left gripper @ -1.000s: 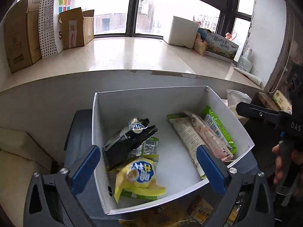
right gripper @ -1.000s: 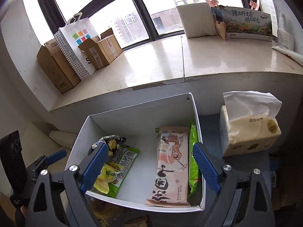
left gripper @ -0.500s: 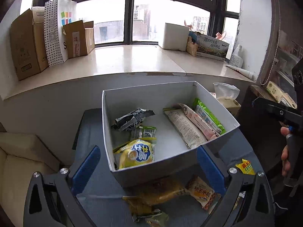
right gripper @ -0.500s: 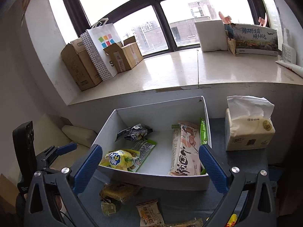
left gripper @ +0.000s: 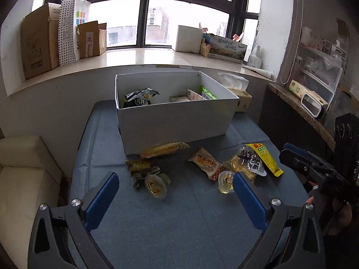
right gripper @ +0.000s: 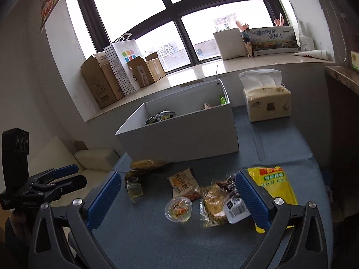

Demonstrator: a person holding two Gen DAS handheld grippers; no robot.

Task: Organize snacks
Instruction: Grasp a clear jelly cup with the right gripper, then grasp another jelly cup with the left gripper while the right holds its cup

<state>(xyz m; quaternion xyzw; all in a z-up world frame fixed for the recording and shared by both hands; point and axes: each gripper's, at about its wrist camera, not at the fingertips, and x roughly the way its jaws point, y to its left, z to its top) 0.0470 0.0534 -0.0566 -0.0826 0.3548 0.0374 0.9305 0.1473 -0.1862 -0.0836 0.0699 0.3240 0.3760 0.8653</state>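
A white box (left gripper: pixel 175 121) stands on the blue cloth, holding a black packet (left gripper: pixel 139 98), a pink packet (left gripper: pixel 190 95) and a green one (left gripper: pixel 207 94). In front of it lie loose snacks: a long orange packet (left gripper: pixel 163 149), a jelly cup (left gripper: pixel 156 186), an orange packet (right gripper: pixel 184 182), a second jelly cup (right gripper: pixel 178 208), a clear bag (right gripper: pixel 215 204) and a yellow packet (right gripper: pixel 274 185). My left gripper (left gripper: pixel 175 179) hovers open over the left snacks. My right gripper (right gripper: pixel 178 177) hangs open above the right ones, holding nothing.
A tissue pack (right gripper: pixel 267 103) stands right of the box. Cardboard boxes (left gripper: pixel 38 42) and a dotted paper bag (left gripper: pixel 71 31) line the window sill behind. A cream cushion (left gripper: pixel 24 179) sits off the cloth's left edge. A dark shelf (left gripper: pixel 303 103) rises at the right.
Both grippers have pulled back from over the box toward the near side of the cloth. The loose snacks in front of the box have come into view. Both stay open and empty.
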